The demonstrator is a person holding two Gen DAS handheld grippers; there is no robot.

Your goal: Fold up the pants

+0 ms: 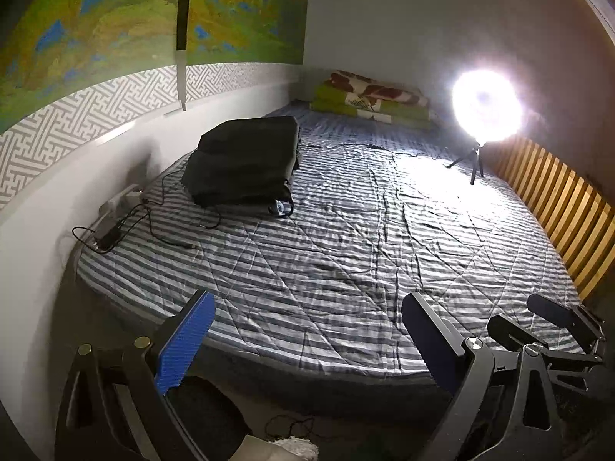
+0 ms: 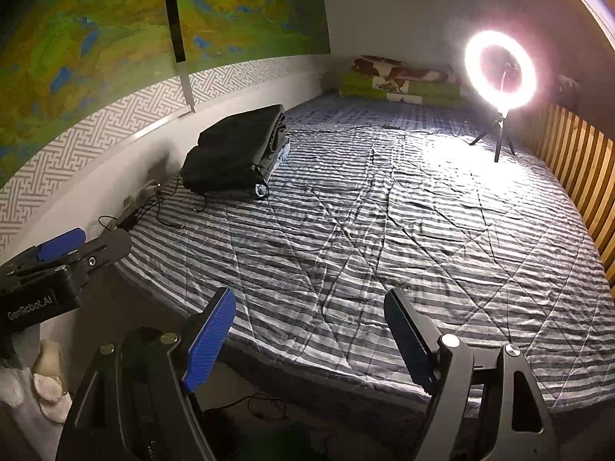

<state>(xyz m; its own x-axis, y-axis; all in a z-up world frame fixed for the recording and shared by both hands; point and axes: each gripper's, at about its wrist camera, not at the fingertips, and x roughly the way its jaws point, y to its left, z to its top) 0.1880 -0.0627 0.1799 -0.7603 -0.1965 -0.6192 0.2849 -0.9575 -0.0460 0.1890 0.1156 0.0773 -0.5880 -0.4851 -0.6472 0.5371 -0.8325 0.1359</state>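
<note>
- Upper left of frame: folded black pants [image 1: 246, 159] stacked on striped quilt [image 1: 346, 253], beside wall.
- Bottom: left gripper [image 1: 307, 342] jaws apart, empty.
- Right gripper [image 2: 309, 340] jaws apart, empty.
- Upper right: ring light [image 2: 499, 71] lit.

pants [image 1: 246, 159]: dark, folded stack; lying on striped bedcover [image 1: 346, 253]; near wall side

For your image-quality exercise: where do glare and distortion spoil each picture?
Left wrist view: the ring light blooms into a solid white blob, washing out the striped bedspread beneath. Right wrist view: its ring shape stays readable. Both views: fisheye bends the walls.
</note>
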